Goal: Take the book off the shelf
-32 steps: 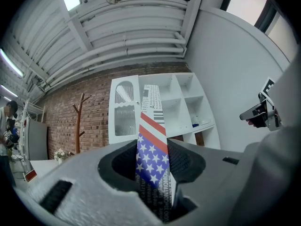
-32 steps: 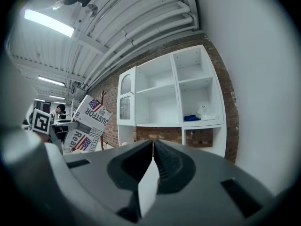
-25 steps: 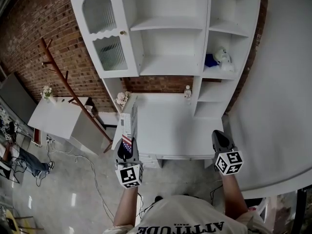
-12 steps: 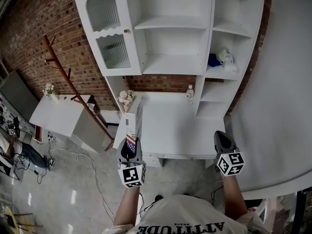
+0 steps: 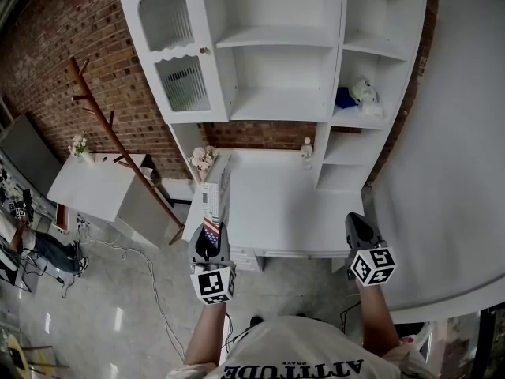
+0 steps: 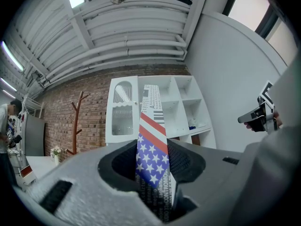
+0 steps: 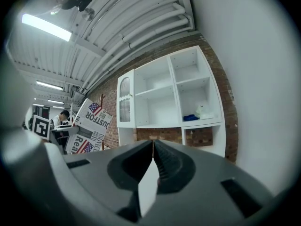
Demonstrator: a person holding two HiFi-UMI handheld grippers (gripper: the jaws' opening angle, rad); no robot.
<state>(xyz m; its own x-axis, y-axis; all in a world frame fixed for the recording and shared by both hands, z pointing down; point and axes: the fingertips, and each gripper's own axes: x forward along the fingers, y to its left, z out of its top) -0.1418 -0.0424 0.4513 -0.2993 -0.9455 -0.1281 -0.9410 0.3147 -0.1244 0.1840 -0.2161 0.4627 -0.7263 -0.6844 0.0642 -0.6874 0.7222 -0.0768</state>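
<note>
Left hand-held gripper (image 5: pixel 210 232): I see the jaws part-way open and clamped on the book (image 5: pixel 207 204). Both pads press its covers and it stands on edge between them.
Book: stars-and-stripes cover with black print. It juts forward out of the left jaws toward the shelf unit (image 5: pixel 276 105). It is off the shelf, and in the head view it lines up with the left edge of the worktop (image 5: pixel 276 204).
Book, from the right gripper view: I catch the flag cover at far left, tilted and well apart from the shelves.
Right hand-held gripper (image 5: pixel 354 221): jaws together at the tips with nothing between them. I hold it level near the worktop's right front corner.
Grippers: well apart, one at each side of the worktop front.
Shelf unit: white, on the worktop against the brick wall (image 5: pixel 71 30). It has an arched glass door (image 5: pixel 170 50) at left, and I see no books in its open compartments.
Right-hand compartment: a blue thing (image 5: pixel 342 97) just beside a white thing (image 5: pixel 364 91). I can't tell what they are.
Worktop back edge: small flowers (image 5: pixel 199 159) at left.
Left of the unit: a wooden coat stand (image 5: pixel 106 129) leaning along the wall.
</note>
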